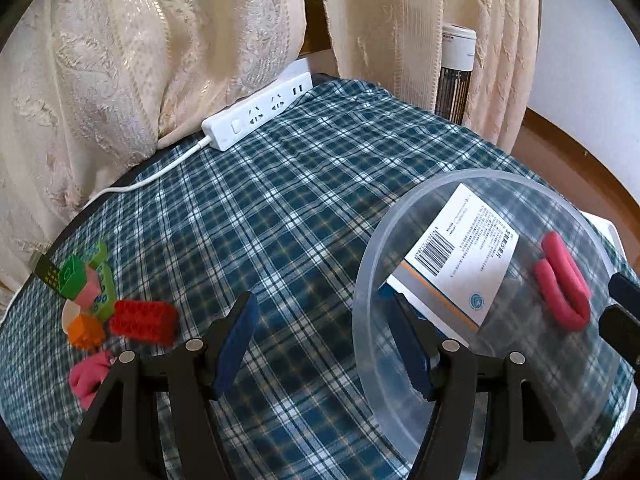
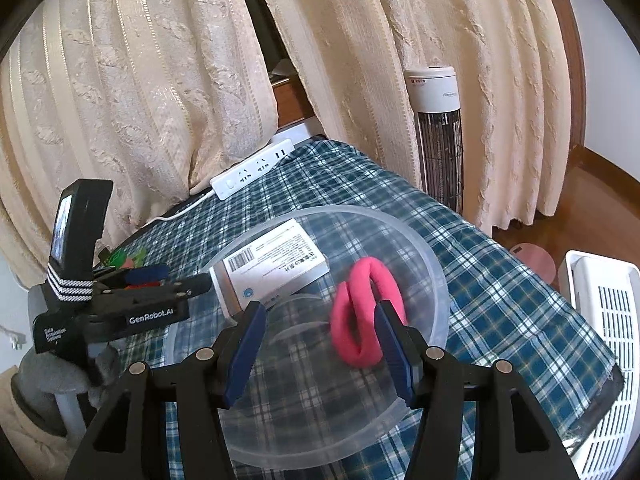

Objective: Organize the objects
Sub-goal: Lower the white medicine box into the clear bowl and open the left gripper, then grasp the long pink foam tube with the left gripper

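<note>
A clear bowl (image 2: 436,276) is sitting on the checked table (image 1: 280,200), holding a white box (image 2: 276,268) and, at the box's three o'clock, a pink loop (image 2: 360,320). The right gripper (image 2: 320,352) is hovering over the bowl, fingers parted and gripping nothing, the loop just beyond its right finger. The left gripper (image 1: 324,344) is hanging at the bowl's nine o'clock edge, fingers apart and empty. Toy blocks (image 1: 120,308) and a pink cloth (image 1: 90,376) are lying at its nine o'clock; a power strip (image 1: 256,116) is resting at twelve.
</note>
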A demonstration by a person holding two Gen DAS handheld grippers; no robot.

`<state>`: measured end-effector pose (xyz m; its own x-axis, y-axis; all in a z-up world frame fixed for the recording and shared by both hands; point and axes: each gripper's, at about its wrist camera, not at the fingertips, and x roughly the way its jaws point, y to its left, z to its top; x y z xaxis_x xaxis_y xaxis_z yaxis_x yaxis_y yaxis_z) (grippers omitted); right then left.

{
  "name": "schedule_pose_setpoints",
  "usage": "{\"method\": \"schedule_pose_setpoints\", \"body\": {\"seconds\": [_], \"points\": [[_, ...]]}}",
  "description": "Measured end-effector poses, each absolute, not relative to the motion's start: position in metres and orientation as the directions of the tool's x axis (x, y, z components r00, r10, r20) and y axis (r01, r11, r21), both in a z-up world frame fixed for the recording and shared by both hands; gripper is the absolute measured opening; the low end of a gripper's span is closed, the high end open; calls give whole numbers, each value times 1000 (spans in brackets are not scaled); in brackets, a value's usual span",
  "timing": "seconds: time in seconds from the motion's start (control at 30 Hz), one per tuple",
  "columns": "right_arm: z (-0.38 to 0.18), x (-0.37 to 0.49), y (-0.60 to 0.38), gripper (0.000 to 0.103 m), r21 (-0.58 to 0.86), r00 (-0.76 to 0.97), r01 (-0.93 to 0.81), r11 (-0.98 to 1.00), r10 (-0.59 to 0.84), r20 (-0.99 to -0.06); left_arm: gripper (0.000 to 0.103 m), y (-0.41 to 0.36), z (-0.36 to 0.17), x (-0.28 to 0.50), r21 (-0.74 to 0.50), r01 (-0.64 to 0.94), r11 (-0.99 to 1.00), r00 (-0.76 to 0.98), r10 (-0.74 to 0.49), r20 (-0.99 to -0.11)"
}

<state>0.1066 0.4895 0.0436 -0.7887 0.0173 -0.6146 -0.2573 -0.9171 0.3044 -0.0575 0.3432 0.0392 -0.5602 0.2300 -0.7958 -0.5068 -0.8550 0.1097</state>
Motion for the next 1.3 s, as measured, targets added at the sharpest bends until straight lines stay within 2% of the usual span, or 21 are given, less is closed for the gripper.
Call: {"method": "schedule_pose_setpoints", "body": {"seconds": [0.17, 0.3, 0.67, 1.1, 1.3], "points": [[45, 104, 481, 60, 303, -788, -244, -921, 7, -616, 68, 328, 42, -51, 81, -496, -864, -551, 241, -799], [47, 102, 469, 62, 301, -789, -222, -928, -10, -614, 74, 315, 45, -45, 43, -492, -869, -538, 264, -800], [54, 93, 431, 66, 285, -789, -169, -944, -43, -613, 77, 267, 68, -33, 11, -452, -892, -583, 285, -761], [55, 66, 372, 67, 263, -771, -76, -962, -111, -628, 77, 164, 56, -53, 10, -288, -958, -616, 177, -768], [51, 53, 350, 67, 258, -753, -45, -965, -137, -643, 77, 132, 48, -65, 23, -268, -963, -621, 155, -768]]}}
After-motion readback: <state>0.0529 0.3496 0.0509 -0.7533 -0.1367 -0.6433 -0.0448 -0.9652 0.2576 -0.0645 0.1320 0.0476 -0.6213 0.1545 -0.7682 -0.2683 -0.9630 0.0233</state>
